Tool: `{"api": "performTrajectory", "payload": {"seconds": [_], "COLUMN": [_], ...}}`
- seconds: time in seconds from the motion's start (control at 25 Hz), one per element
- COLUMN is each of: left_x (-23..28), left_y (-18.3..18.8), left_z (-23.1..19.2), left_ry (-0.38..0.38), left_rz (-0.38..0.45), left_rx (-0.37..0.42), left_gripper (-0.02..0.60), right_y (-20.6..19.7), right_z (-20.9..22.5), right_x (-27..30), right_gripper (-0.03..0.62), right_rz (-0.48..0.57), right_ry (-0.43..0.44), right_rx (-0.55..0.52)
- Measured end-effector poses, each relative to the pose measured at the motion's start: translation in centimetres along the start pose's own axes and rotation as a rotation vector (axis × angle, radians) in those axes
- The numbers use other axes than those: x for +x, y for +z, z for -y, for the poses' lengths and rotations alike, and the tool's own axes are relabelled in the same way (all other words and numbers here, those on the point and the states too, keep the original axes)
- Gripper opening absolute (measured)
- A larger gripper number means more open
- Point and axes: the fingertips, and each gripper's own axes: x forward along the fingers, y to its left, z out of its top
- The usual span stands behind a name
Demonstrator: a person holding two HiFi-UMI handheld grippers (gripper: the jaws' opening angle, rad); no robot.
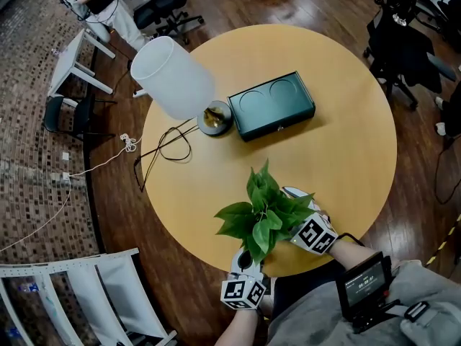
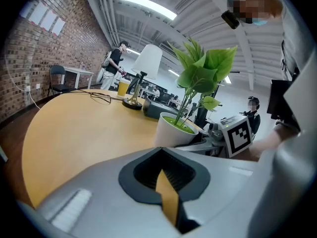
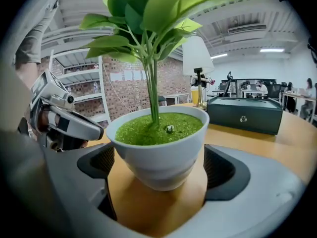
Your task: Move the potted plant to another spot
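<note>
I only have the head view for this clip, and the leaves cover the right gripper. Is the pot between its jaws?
Observer: Yes. The right gripper view shows the pot standing on the table between the open jaws of the right gripper. Wood shows on both sides of its base.
Operator: Is the left gripper helping?
Observer: No. In the left gripper view the left gripper has its jaws together with nothing in them. The pot stands further ahead, to the right.
Operator: Is the pot tilted?
Observer: It stands upright, and its green filling lies level just below the rim.
</note>
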Motion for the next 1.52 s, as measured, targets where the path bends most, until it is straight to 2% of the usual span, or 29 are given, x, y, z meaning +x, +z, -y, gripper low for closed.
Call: {"api": "performTrajectory", "payload": {"seconds": [0.12,0.2,0.24,1.12,1.52], "left_x": [1.0,1.3,1.2,0.6,2.1], "left_y": [-0.9,-1.2,-1.1,1.1,4.7], "left_z": [-1.0,-1.3,-1.2,1.3,3.0], "left_ry": [0.001,0.002,0.003,-0.032,-0.099], "left_rz": [0.001,0.001,0.0,-0.006,0.058], "left_rx": [0.011,0.018,0.02,0.072,0.126], "left_gripper": [-0.003,-0.003,-0.003,-0.003,-0.005], "right_y": [-1.0,-1.3,-1.2,1.0,4.4], "right_z": [0.4,0.7,0.7,1.3,3.8], "right_x": [1.7,2.2,2.1,-0.3,-2.3], "right_gripper": [0.537,0.488,0.485,0.474,0.474], "right_rz": [0.017,0.026,0.028,0.103,0.135], "right_ry": [-0.011,-0.023,-0.025,-0.038,-0.107], "right_rx": [-0.008,-0.016,-0.018,0.004,0.023]}}
